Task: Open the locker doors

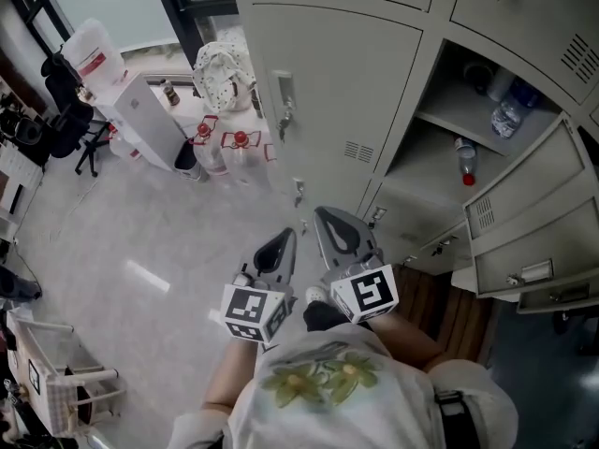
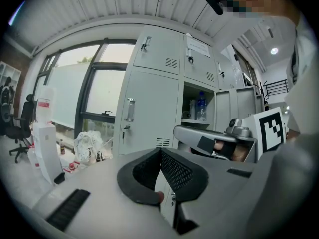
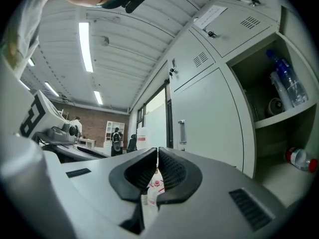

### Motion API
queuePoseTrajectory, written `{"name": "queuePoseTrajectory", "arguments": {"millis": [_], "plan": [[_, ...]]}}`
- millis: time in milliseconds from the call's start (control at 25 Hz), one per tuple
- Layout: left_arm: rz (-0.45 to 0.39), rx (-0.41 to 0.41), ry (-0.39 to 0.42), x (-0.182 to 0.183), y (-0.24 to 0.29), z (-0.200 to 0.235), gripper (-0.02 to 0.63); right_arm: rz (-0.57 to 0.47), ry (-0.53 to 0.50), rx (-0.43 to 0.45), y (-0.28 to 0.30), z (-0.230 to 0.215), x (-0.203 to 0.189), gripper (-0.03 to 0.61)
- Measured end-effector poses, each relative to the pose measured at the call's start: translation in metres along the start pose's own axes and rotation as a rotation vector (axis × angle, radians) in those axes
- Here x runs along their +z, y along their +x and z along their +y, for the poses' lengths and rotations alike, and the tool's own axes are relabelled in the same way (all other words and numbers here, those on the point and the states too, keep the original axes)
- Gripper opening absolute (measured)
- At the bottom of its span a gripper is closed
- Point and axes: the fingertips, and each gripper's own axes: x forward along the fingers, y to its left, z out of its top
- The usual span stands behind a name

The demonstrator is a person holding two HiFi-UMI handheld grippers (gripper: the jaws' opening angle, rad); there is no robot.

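A bank of grey lockers fills the upper right of the head view. One tall locker door (image 1: pixel 328 73) is closed, with a handle (image 1: pixel 284 94) on its left edge. To its right an open compartment (image 1: pixel 449 101) holds a clear bottle (image 1: pixel 510 110) on the shelf and a red-capped bottle (image 1: pixel 466 162) below. Its open doors (image 1: pixel 524 213) hang out to the right. My left gripper (image 1: pixel 281 246) and right gripper (image 1: pixel 337 227) hang side by side in front of the lockers, touching nothing. Both are shut and empty, as the left gripper view (image 2: pixel 160 151) and right gripper view (image 3: pixel 157 149) show.
A white water dispenser (image 1: pixel 131 92) with a jug stands on the floor at the left. Red-capped bottles (image 1: pixel 229 148) and a white bag (image 1: pixel 223 73) lie beside the lockers. An office chair (image 1: pixel 70 120) is at the far left, a wire basket (image 1: pixel 56 372) at the bottom left.
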Motion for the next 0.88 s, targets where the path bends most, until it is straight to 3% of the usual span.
{"name": "queuePoseTrajectory", "arguments": {"millis": [280,720,840,880], "plan": [[-0.037,0.028,0.005,0.030,0.045,0.045,0.029,-0.004,-0.022,-0.007,0.056,-0.030,0.007,0.032],[-0.034,0.009,-0.040,0.030,0.088,0.086,0.029,0.045,-0.047,0.003,0.114,-0.050,-0.009,0.035],[-0.025,-0.018,-0.054,0.033,0.098,0.102,0.029,0.066,-0.054,-0.009,0.133,-0.051,-0.009,0.135],[-0.021,-0.032,-0.045,0.036,0.102,0.106,0.029,0.074,-0.049,-0.019,0.139,-0.051,-0.009,0.140]]}}
